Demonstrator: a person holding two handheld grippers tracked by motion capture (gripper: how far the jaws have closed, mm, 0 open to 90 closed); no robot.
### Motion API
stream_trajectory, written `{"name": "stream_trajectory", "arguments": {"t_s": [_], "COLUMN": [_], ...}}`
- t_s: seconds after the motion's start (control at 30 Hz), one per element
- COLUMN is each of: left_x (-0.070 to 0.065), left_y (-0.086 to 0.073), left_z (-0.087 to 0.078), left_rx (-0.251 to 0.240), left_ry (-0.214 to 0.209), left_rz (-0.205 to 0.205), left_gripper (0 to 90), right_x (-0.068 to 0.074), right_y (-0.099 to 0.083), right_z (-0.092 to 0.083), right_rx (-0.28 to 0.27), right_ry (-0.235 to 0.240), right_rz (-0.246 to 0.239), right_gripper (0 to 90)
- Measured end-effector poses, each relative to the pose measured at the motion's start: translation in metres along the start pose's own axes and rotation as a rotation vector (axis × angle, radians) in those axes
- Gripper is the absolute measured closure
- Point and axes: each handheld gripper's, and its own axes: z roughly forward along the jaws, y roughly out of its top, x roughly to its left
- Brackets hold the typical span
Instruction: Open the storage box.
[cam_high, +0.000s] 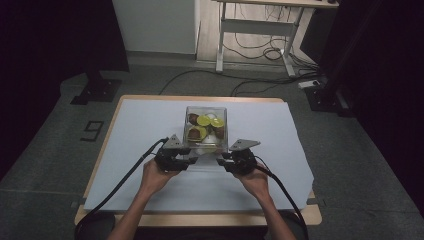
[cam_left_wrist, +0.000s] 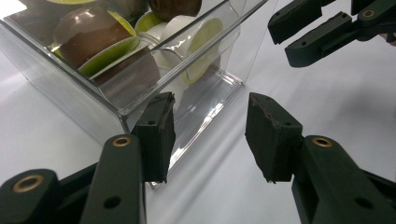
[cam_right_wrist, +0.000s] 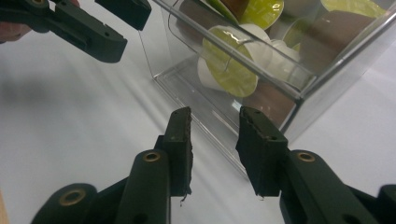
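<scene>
Mostly white table (cam_high: 150, 150), dim rm.

- One clear, square-sided plastic box (cam_high: 205, 128) stands on the table.
- One white sheet (cam_high: 135, 135) covers the tabletop.
- Small coffee capsules with lime-green foil lids (cam_high: 203, 120) are piled inside the box. Some have brown bodies (cam_left_wrist: 86, 35) and some white bodies (cam_right_wrist: 261, 42). At least three brown and at least two white can be made out, but the pile overlaps, so the full number cannot be told.
- Two black two-jaw hand-held grippers: the left gripper (cam_high: 191, 160) and the right gripper (cam_high: 220, 160).
- Two hands: the left hand (cam_high: 156, 175) and the right hand (cam_high: 255, 181).
- Two black cables (cam_high: 120, 185), one trailing from each gripper.
</scene>
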Motion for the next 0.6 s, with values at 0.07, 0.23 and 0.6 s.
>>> {"name": "stream_trajectory", "arguments": {"t_s": [0.07,0.23,0.6], "left_x": [0.001,0.001,0.0], "left_y": [0.001,0.003,0.006], "left_z": [0.001,0.005,0.012], "left_rx": [0.001,0.015,0.014], "left_ry": [-0.003,-0.008,-0.009], "left_rz": [-0.004,0.003,0.004], "left_gripper": [52.5,54.1,58.9], "right_x": [0.0,0.001,0.001], "right_y": [0.001,0.005,0.009], "right_z": [0.002,0.007,0.013], "right_rx": [0.001,0.007,0.004], "right_ry": [-0.002,-0.013,-0.04], "right_rz": [0.001,-0.001,0.007], "right_gripper": [65.9,67.1,70.1]}}
